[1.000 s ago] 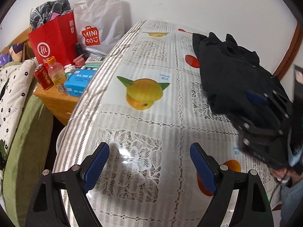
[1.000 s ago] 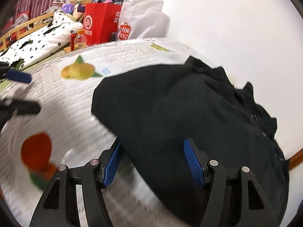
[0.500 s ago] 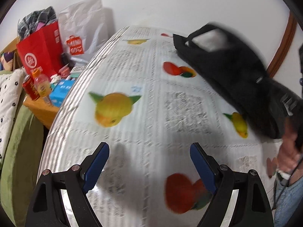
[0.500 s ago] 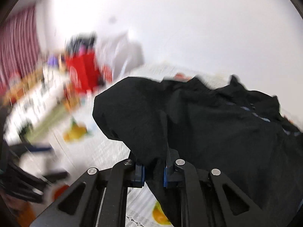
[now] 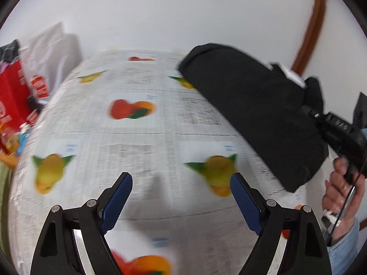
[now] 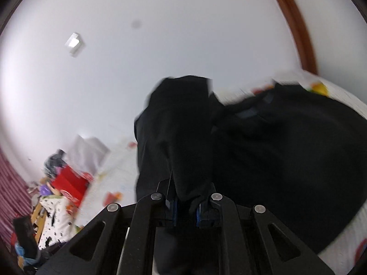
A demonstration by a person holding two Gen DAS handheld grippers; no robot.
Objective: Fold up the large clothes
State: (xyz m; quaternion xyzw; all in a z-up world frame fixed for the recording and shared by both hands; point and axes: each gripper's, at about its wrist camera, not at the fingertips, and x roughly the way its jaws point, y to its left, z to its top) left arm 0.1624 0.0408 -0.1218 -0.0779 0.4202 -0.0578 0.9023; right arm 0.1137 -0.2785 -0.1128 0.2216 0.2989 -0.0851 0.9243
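The right gripper (image 6: 185, 208) has its jaws clamped on a bunched fold of the black garment (image 6: 270, 151), with cloth squeezed between the blue pads (image 6: 172, 209) at bottom centre of the right wrist view. From there the fabric rises in a dark lump through the middle of the frame and spreads out to the right, where it droops over the table (image 6: 344, 96). That view is pretty blurry, so the finer folds can't be made out.

In the left wrist view the garment (image 5: 257, 110) hangs as a long black mass in the upper right, lifted off the table (image 5: 142, 142), with its lower end dangling near the right edge. The right gripper (image 5: 337, 128) shows there as a black body at the far right, held by a hand (image 5: 344, 190) in a blue sleeve.

The left gripper (image 5: 181, 200) sits at the bottom of its own view with jaws spread wide and nothing between the blue pads (image 5: 117, 201). It's above the fruit-print tablecloth, well apart from the garment.

Off in the left of the frame there's a red bag (image 5: 11, 105) and a white bag (image 5: 48, 55) next to the table. A brown curved trim (image 5: 314, 23) runs along the wall in the upper right.
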